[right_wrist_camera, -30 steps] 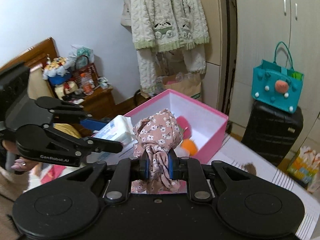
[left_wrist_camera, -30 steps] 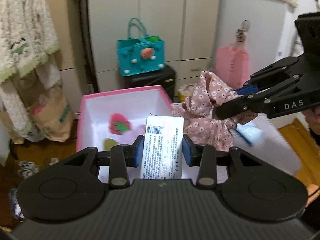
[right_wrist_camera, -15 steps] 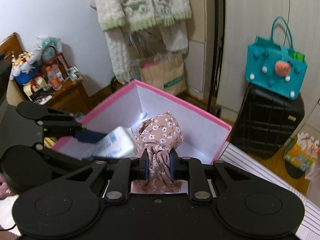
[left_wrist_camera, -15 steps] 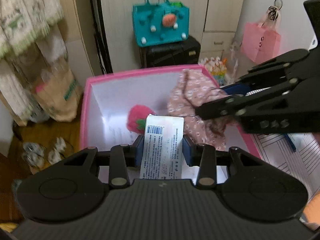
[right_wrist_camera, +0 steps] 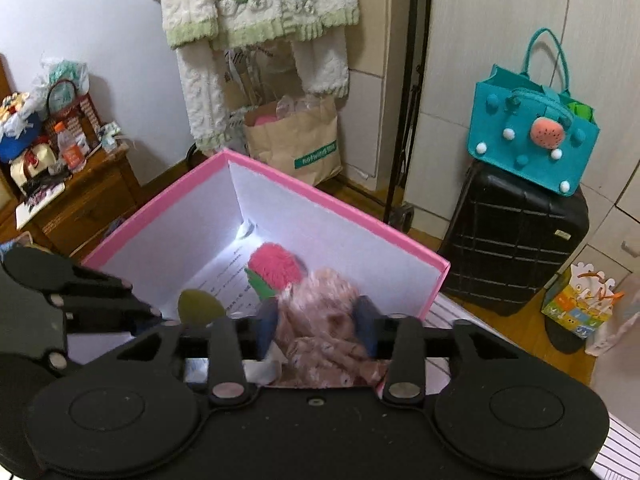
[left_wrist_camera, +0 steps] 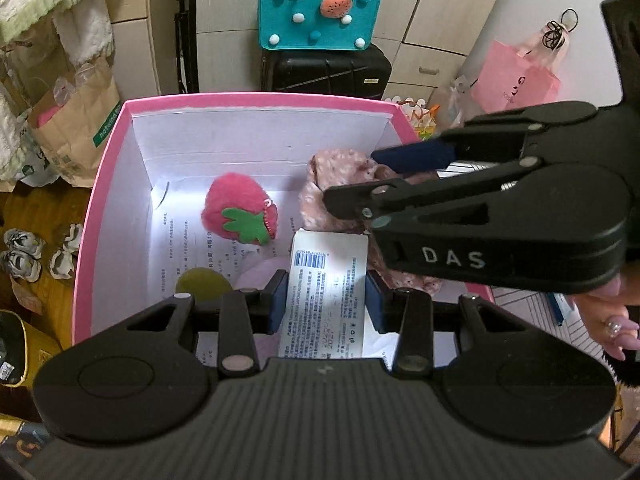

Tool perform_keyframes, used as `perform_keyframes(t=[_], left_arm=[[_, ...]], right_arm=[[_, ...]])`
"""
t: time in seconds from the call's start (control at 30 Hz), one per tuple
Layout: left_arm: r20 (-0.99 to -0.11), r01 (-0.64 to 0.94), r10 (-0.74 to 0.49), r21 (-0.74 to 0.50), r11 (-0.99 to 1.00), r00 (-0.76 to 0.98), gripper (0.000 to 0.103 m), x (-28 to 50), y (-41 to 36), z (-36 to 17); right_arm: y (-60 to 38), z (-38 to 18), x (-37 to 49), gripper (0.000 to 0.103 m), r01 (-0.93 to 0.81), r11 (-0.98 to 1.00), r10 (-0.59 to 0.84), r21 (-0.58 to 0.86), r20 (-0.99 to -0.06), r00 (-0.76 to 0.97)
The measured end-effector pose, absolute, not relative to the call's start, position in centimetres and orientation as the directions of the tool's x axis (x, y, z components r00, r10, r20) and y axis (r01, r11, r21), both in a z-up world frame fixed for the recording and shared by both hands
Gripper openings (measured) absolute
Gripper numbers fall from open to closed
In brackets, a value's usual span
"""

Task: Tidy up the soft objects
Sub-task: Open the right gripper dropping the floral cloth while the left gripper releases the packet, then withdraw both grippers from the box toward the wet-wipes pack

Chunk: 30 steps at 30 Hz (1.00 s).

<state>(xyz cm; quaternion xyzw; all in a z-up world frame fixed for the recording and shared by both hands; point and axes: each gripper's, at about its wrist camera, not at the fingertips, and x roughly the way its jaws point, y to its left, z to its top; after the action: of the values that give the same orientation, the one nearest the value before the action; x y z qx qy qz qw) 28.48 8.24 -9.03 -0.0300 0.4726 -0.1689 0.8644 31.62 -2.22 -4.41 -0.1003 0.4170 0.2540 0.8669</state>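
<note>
A pink box (left_wrist_camera: 104, 152) with white inner walls holds a plush strawberry (left_wrist_camera: 240, 210) and a yellow-green round thing (left_wrist_camera: 202, 282). My left gripper (left_wrist_camera: 326, 304) is shut on a white tissue pack (left_wrist_camera: 326, 300), held over the box's near side. My right gripper (right_wrist_camera: 318, 326) has opened, and the pink floral cloth (right_wrist_camera: 324, 332) is blurred between its fingers, dropping into the box's right side. In the left wrist view the cloth (left_wrist_camera: 332, 184) lies in the box under the right gripper (left_wrist_camera: 360, 180). The box (right_wrist_camera: 340, 208) and strawberry (right_wrist_camera: 276, 266) also show in the right wrist view.
A black suitcase (left_wrist_camera: 326, 68) with a teal felt bag (left_wrist_camera: 320, 8) stands behind the box. A paper bag (left_wrist_camera: 76, 120) and hanging clothes are at the left, a pink bag (left_wrist_camera: 516, 80) at the right. Lined paper (left_wrist_camera: 528, 312) covers the table right of the box.
Both grippers moved forward over the box and tilted down into it. My right gripper went from shut on the floral cloth to open, and the cloth is falling into the box.
</note>
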Motion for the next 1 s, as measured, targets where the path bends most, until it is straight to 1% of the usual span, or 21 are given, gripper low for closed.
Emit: perform_keyframes(t=[0.1,0.27,0.33,0.47,0.7,1.0], left_arm=[[-0.805,0.261,-0.328,-0.223,0.939,0.494,0.042,28.6,7.8,-8.7],[-0.794,0.283,-0.345,-0.227,0.932,0.501,0.044,28.0,7.2,-8.2],[-0.788,0.284,-0.341,-0.219,0.933,0.513,0.046,27.7,7.2,-7.9],[-0.765,0.293,-0.322,-0.181,0.939,0.558,0.049,26.5,7.6,-6.9],[-0.741,0.32,-0.31,-0.135,0.938,0.596,0.05,23.5,8.5,-4.7],[-0.718,0.371,-0.299,-0.06,0.927,0.629,0.053,18.4,8.3,-1.3]], right_arm=[[-2.8,-3.4,31.2,0.055,-0.517,0.855,0.371,0.051,-0.756,0.539],[-3.9,-2.2,29.8,0.056,-0.513,0.856,0.381,0.056,-0.74,0.555],[-4.6,-1.7,28.9,0.056,-0.511,0.858,0.383,0.056,-0.734,0.562],[-6.1,-0.9,27.1,0.056,-0.506,0.86,0.391,0.063,-0.719,0.575],[-8.0,0.1,23.9,0.057,-0.541,0.83,0.46,0.136,-0.715,0.527],[-8.9,2.1,18.6,0.057,-0.601,0.789,0.506,0.13,-0.691,0.516]])
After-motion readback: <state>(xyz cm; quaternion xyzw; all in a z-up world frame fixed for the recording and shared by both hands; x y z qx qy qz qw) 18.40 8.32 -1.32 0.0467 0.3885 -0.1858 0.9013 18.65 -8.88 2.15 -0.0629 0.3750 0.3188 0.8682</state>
